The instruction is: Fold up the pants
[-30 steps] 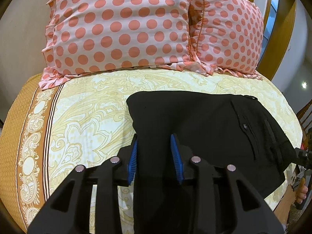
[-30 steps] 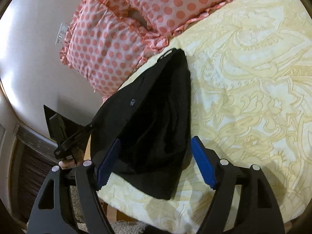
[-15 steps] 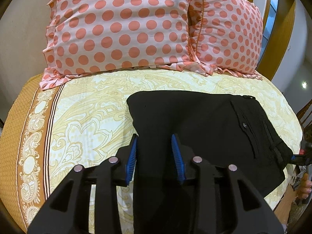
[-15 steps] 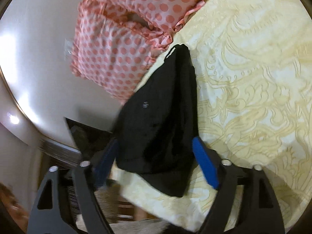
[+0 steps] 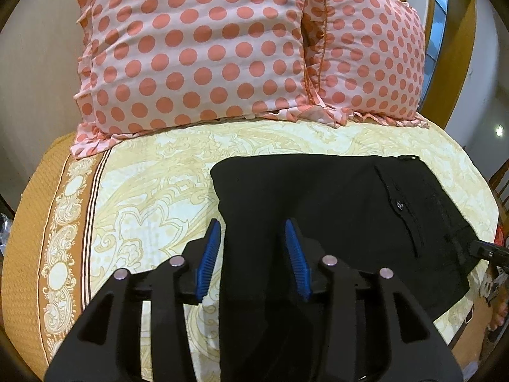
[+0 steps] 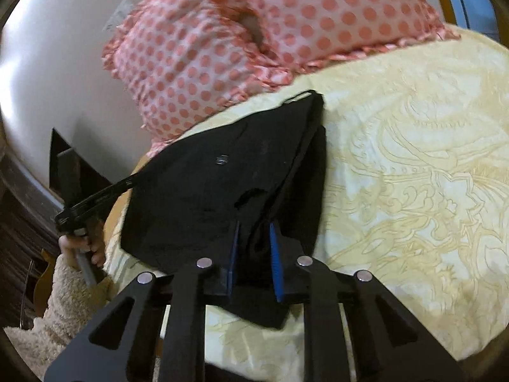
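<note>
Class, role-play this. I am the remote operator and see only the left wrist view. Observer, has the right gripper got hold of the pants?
Observer: Yes. In the right wrist view the right gripper has its jaws close together on a bunched fold of the black pants.
Operator: Which part of them?
Observer: The edge nearest that camera, on the side away from the pillows.
Operator: Who holds the left gripper?
Observer: A left hand in a fuzzy cream sleeve grips its handle, beside the bed.
</note>
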A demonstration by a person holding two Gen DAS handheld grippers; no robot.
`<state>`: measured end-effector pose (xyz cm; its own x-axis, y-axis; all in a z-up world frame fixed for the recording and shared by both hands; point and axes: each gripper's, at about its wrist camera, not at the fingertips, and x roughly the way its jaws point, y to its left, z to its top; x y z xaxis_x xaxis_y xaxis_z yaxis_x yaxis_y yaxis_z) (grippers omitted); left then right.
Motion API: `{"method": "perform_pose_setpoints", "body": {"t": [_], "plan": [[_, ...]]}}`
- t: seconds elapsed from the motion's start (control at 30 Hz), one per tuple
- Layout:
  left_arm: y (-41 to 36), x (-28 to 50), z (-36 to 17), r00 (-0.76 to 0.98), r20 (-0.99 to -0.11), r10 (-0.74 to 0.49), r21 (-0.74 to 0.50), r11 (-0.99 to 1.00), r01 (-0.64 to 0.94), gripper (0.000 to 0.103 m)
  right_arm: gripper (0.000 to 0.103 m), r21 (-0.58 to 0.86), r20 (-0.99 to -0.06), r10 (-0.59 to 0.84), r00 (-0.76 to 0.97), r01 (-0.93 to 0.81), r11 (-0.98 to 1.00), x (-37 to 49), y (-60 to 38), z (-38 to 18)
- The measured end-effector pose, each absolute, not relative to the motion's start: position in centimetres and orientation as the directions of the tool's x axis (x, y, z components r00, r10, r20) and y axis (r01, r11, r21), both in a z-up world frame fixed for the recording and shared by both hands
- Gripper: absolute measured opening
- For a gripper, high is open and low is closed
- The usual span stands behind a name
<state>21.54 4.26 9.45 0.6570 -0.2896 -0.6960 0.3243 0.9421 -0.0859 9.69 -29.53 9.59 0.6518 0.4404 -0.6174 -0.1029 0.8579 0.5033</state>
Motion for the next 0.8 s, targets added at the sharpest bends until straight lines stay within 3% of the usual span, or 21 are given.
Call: {"method": "perform_pose_setpoints", "body": {"t": [0.1,0.2,0.27,0.3,0.33,0.37,0.67,0.73,0.77,0.8], "plan": [[4.3,21.6,9.5,0.656,-0.697,-0.290,-0.081,0.941,0.330,0.043,0.018,0.550,-0.592,0.488,0.642,-0.121,0.827,8.2,-28.9,10.4],[4.4,21.9,9.3,0.653,-0.703,-0.282,-0.074,0.942,0.327,0.043,0.023,0.485,-0.657,0.433,0.617,-0.095,0.870,7.6,-28.0,9.4],[4.6,22.0,9.1,0.647,-0.709,-0.280,-0.078,0.943,0.323,0.043,0.037,0.453,-0.699,0.387,0.602,-0.047,0.890,7.9,-28.8,8.7],[4.7,22.0,9.1,0.647,-0.710,-0.279,-0.080,0.944,0.320,0.043,0.056,0.473,-0.699,0.390,0.599,-0.022,0.881,8.1,-29.4,8.8],[4.8,22.0,9.0,0.645,-0.710,-0.281,-0.081,0.944,0.321,0.043,0.067,0.477,-0.693,0.387,0.608,-0.015,0.879,8.1,-29.8,9.0],[4.9,22.0,9.0,0.644,-0.711,-0.281,-0.081,0.943,0.322,0.043,0.068,0.465,-0.680,0.369,0.634,-0.017,0.885,8.3,-30.2,9.5],[4.0,22.5,8.1,0.614,-0.739,-0.276,-0.073,0.940,0.334,0.047,0.068,0.416,-0.711,0.323,0.625,0.004,0.909,14.5,-31.2,7.6],[3.8,22.7,7.8,0.607,-0.747,-0.271,-0.068,0.940,0.336,0.049,0.059,0.389,-0.719,0.312,0.621,-0.013,0.921,15.0,-30.5,7.4],[3.8,22.7,7.6,0.605,-0.749,-0.268,-0.065,0.940,0.336,0.049,0.058,0.369,-0.716,0.307,0.627,-0.033,0.929,14.9,-29.9,7.6],[3.8,22.8,7.5,0.604,-0.751,-0.268,-0.065,0.939,0.337,0.050,0.049,0.325,-0.714,0.282,0.641,-0.053,0.944,14.8,-29.2,8.0]]}}
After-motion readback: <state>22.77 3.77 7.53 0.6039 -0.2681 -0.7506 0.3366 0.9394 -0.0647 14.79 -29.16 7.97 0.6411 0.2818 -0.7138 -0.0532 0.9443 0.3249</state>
